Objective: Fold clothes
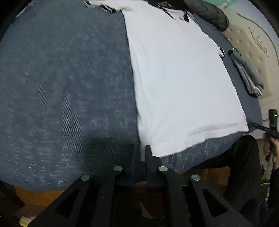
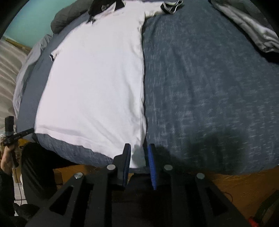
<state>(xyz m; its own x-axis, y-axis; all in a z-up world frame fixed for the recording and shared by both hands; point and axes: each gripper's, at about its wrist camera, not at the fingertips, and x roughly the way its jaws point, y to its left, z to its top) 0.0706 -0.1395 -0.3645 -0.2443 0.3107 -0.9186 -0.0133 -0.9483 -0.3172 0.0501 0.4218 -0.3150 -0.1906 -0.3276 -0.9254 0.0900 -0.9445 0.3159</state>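
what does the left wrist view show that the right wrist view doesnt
Only the left wrist view shows the folded grey garment near the tufted beige headboard, and the left gripper close to the shirt's hem corner.

Only the right wrist view shows the crumpled grey clothing at the far right of the bed, and the right gripper, its blue-padded fingers open around the hem.

Both show the white shirt lying flat on the blue bedspread and the dark jacket beyond it.
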